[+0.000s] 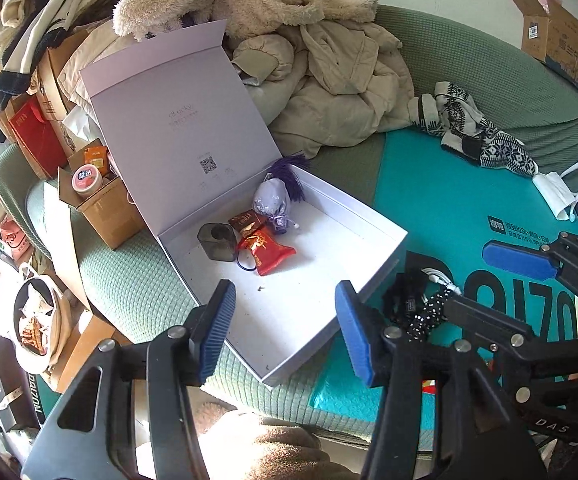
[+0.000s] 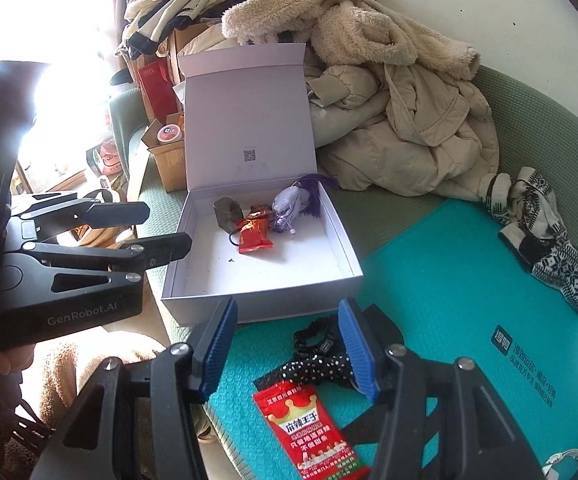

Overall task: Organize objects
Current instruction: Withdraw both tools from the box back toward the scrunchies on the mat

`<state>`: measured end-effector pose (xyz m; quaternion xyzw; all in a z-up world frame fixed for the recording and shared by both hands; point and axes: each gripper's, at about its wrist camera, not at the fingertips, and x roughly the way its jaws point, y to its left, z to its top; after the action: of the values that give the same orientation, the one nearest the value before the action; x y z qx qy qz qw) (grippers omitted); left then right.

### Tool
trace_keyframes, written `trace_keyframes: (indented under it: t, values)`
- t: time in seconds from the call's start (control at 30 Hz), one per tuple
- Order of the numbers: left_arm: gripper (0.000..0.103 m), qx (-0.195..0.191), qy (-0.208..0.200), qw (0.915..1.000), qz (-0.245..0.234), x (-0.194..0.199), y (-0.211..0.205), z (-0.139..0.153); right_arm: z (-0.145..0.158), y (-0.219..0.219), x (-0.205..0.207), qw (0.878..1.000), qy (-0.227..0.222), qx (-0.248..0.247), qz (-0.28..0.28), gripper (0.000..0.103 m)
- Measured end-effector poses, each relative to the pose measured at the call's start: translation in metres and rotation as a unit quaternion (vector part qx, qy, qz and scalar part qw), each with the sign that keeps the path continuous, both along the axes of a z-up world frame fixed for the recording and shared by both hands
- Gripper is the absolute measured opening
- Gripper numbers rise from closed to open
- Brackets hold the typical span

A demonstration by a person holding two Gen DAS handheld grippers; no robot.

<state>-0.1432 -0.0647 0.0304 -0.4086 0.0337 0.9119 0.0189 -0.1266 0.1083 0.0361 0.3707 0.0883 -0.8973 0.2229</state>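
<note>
An open white gift box (image 1: 373,216) (image 2: 265,306) sits on the green sofa with its lid upright. Inside lie a dark grey container (image 1: 217,242) (image 2: 227,214), a red snack packet (image 1: 269,254) (image 2: 253,237), a lilac sachet (image 1: 271,202) (image 2: 287,208) with a purple tassel, and a small dark hair tie. My left gripper (image 1: 285,332) (image 2: 169,226) hovers open over the box's near corner, nothing between its pads. My right gripper (image 2: 287,350) (image 1: 501,284) stands open above the teal mat (image 2: 449,300). Under it lie a black scrunchie (image 2: 315,338), a polka-dot band (image 2: 313,368) and another red snack packet (image 2: 309,432).
A heap of beige coats (image 1: 341,72) (image 2: 401,120) fills the sofa behind the box. A black-and-white knit garment (image 1: 481,136) (image 2: 545,236) lies at the right. Cardboard boxes (image 1: 105,208) and a red bag (image 1: 37,136) crowd the left; another carton (image 1: 561,36) stands far right.
</note>
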Motion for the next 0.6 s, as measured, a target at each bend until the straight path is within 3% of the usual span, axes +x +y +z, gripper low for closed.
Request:
trace_keyframes:
  t: [0.6]
  values:
    - [0.05,-0.001,0.006,0.9998,-0.02,0.119,0.091,0.004,-0.003,0.078,0.1,1.0,-0.005,-0.009,-0.024,0.053]
